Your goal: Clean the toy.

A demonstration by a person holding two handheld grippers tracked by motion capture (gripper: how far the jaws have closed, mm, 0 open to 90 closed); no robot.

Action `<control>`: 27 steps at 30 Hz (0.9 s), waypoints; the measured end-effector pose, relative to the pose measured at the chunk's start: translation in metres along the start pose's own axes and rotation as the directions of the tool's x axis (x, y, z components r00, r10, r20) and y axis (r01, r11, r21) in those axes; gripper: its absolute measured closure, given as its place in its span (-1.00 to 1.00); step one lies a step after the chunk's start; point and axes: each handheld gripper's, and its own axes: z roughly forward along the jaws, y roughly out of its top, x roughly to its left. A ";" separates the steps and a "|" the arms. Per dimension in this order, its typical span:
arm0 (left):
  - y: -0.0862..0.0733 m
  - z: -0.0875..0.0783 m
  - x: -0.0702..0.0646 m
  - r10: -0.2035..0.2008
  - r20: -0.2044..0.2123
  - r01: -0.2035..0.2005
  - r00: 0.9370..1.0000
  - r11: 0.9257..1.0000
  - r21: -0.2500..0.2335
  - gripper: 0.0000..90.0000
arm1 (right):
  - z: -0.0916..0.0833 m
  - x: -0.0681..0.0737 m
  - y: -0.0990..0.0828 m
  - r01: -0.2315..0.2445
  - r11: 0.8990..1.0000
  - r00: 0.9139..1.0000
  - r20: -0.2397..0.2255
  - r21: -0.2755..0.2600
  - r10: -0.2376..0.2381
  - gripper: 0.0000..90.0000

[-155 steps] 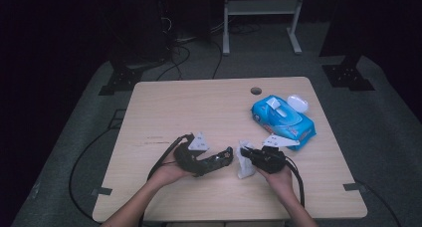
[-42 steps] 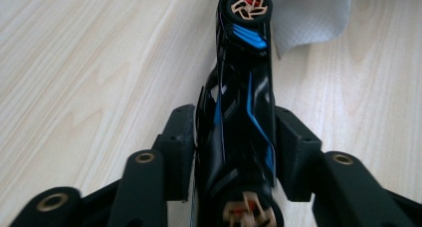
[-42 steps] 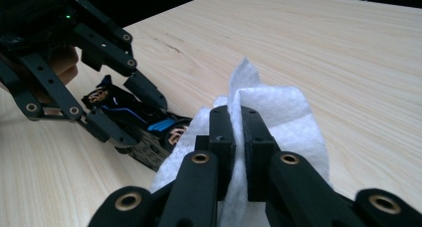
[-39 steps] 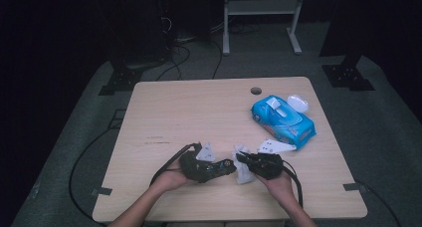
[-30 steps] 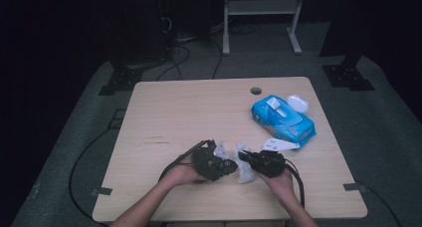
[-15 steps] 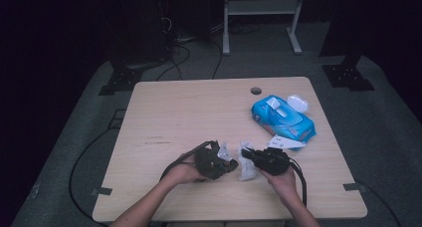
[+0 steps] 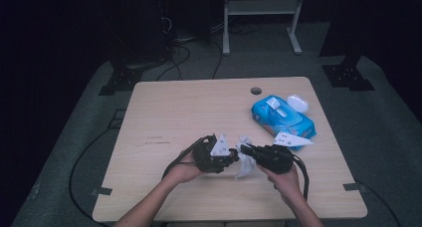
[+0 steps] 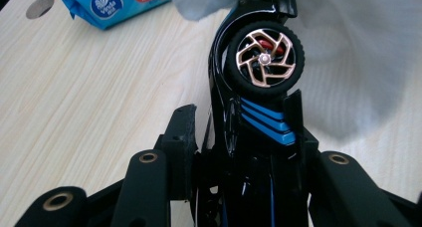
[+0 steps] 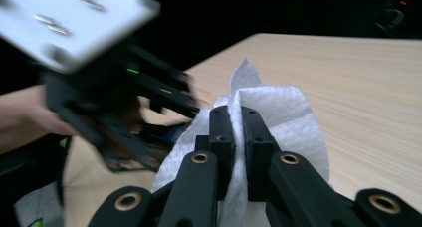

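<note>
A black toy car (image 8: 259, 87) with blue stripes and a bronze-spoked wheel (image 8: 263, 60) stands on its side between the jaws of my left gripper (image 8: 239, 112), which have just been closing and now grip it. In the high view the left gripper (image 7: 230, 157) holds the car just above the table near the front edge. My right gripper (image 9: 237, 115) is shut on a white wipe (image 9: 293, 117). It meets the left one nose to nose (image 7: 246, 150). The wipe (image 8: 348, 62) drapes against the car's far end and hangs down (image 7: 245, 166).
A blue pack of wet wipes (image 7: 281, 118) lies at the back right of the wooden table (image 7: 174, 112), its white lid (image 7: 297, 102) flipped open. A round hole (image 7: 256, 90) sits near the table's far edge. Cables trail from both grippers toward the front.
The left gripper has risen a little with the toy car and turned toward the right gripper. The right hand and its wipe have stayed in place.
</note>
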 end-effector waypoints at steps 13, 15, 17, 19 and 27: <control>0.000 -0.006 -0.002 -0.012 0.004 0.012 1.000 0.996 -0.092 0.29 | -0.005 -0.006 0.002 -0.020 1.000 1.000 0.005 -0.016 0.020 0.88; 0.000 -0.007 -0.001 -0.011 0.010 0.012 1.000 0.995 -0.096 0.29 | -0.004 -0.010 -0.003 -0.035 0.999 0.999 0.016 0.003 0.035 0.89; 0.000 -0.007 -0.001 -0.008 0.011 0.009 1.000 0.995 -0.096 0.29 | -0.004 -0.008 -0.002 -0.049 0.999 0.999 -0.001 -0.019 0.049 0.89; 0.000 -0.007 -0.001 -0.015 0.010 0.016 1.000 0.994 -0.105 0.30 | -0.004 -0.004 0.002 -0.048 0.998 0.999 -0.027 -0.042 0.047 0.89; -0.004 -0.006 0.004 -0.038 0.004 0.038 0.999 0.993 -0.113 0.30 | -0.002 -0.013 -0.005 -0.080 0.997 0.997 -0.016 -0.024 0.080 0.88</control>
